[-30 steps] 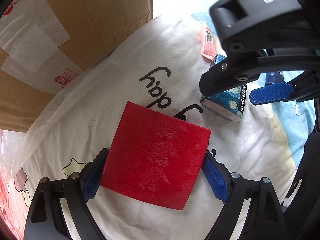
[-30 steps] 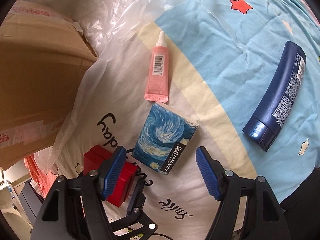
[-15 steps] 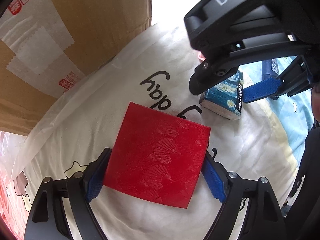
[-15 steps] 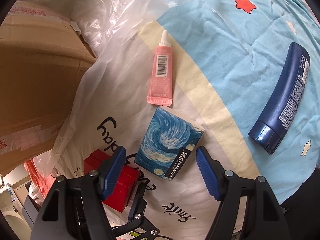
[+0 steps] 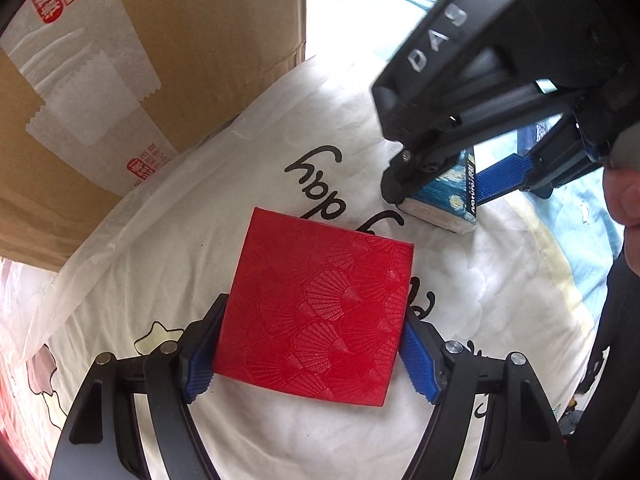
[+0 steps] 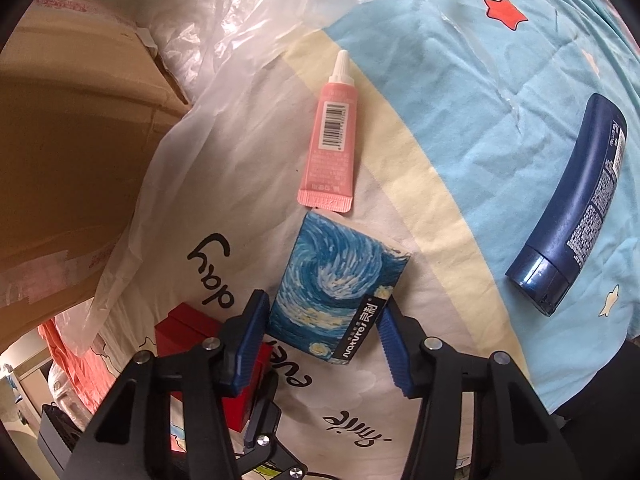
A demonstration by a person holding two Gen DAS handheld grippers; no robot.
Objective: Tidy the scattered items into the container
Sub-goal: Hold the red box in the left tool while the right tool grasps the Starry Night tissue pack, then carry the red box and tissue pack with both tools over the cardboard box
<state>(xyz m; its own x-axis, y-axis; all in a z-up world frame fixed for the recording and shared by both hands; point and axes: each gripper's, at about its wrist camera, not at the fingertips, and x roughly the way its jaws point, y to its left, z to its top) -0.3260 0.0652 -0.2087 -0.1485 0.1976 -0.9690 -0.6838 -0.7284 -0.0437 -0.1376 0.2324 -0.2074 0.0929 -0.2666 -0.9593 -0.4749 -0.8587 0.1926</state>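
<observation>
A red box with a shell pattern (image 5: 320, 312) lies on the white bedding; my left gripper (image 5: 308, 354) is shut on it, blue pads against both sides. It also shows in the right wrist view (image 6: 188, 332). A blue swirl-print tissue pack (image 6: 336, 292) lies between the pads of my right gripper (image 6: 320, 344), which has closed in to its sides; the pack also shows in the left wrist view (image 5: 448, 200) under that gripper. A pink tube (image 6: 332, 140) and a dark blue bottle (image 6: 576, 208) lie further off.
A large cardboard box (image 5: 120, 60) stands at the left, also in the right wrist view (image 6: 60, 140). Crumpled clear plastic (image 6: 224, 12) lies beside it. The bedding is white with black lettering and light blue (image 6: 460, 60) beyond.
My right gripper has moved down over the tissue pack and narrowed from wide open until its pads meet the pack's sides. The left gripper has held the red box throughout.
</observation>
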